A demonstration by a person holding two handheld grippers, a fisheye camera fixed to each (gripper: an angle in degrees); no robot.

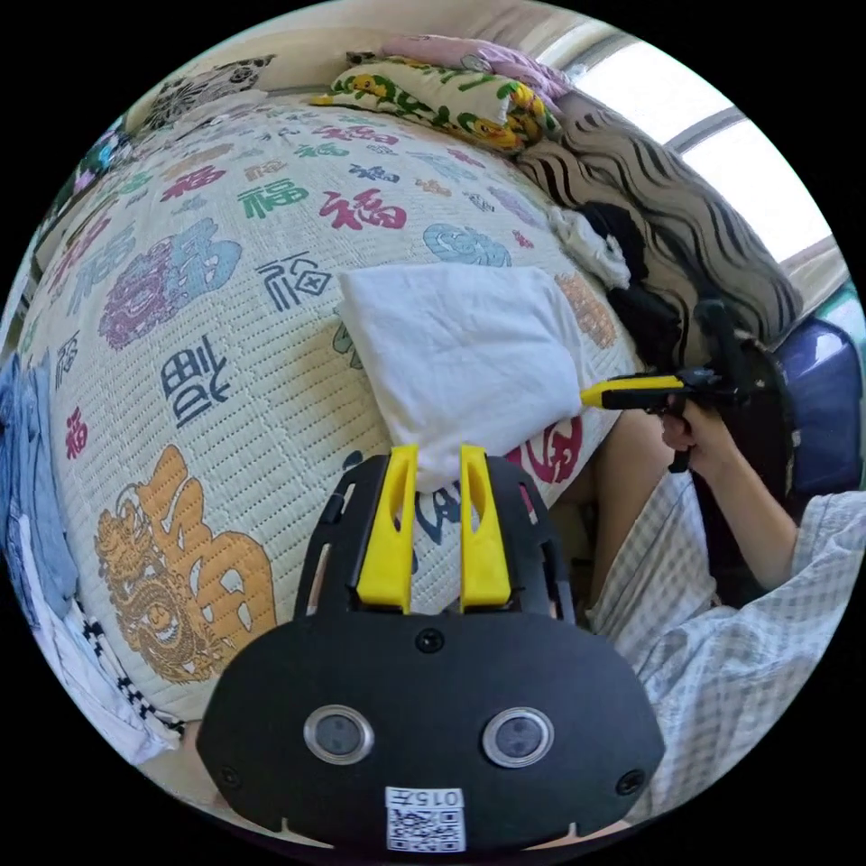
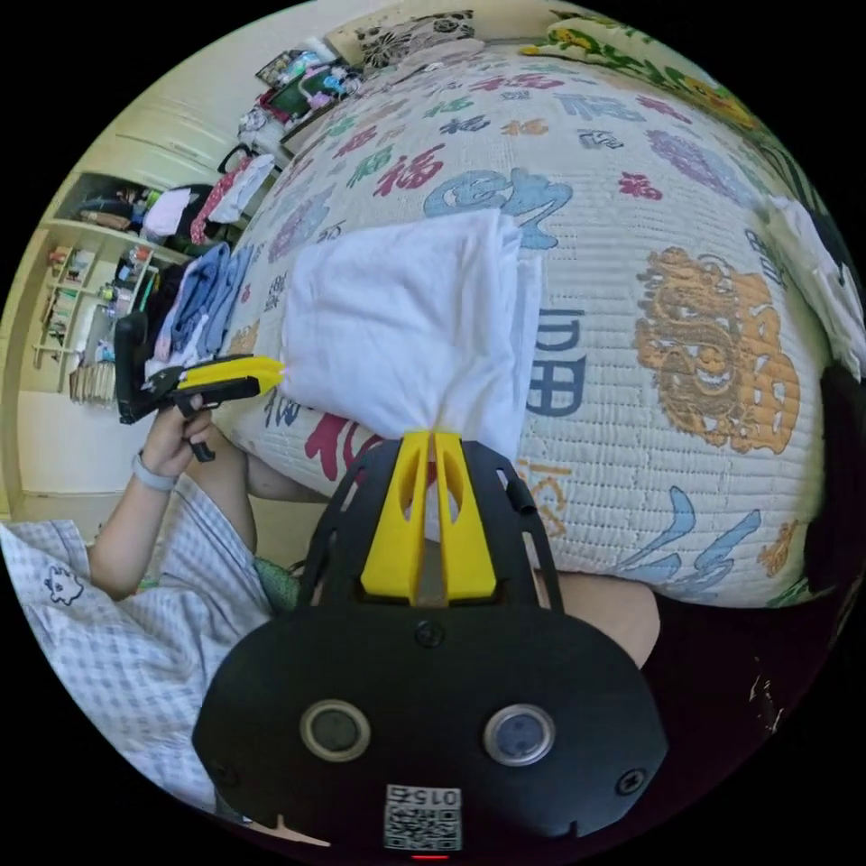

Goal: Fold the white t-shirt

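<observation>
White t-shirt (image 1: 460, 352), folded compact on bed (image 1: 180, 379), near corners pinched by left tool (image 1: 438, 460) and right tool (image 2: 429, 442); final fold, likely lift both corners together.

A bedroom in a home; a bed (image 1: 225, 379) under a quilted cover printed with coloured characters; pillows (image 1: 442, 95) piled at its head; cluttered open shelves (image 2: 86, 298) along the wall; a bright window (image 1: 722, 153) beside it.
</observation>
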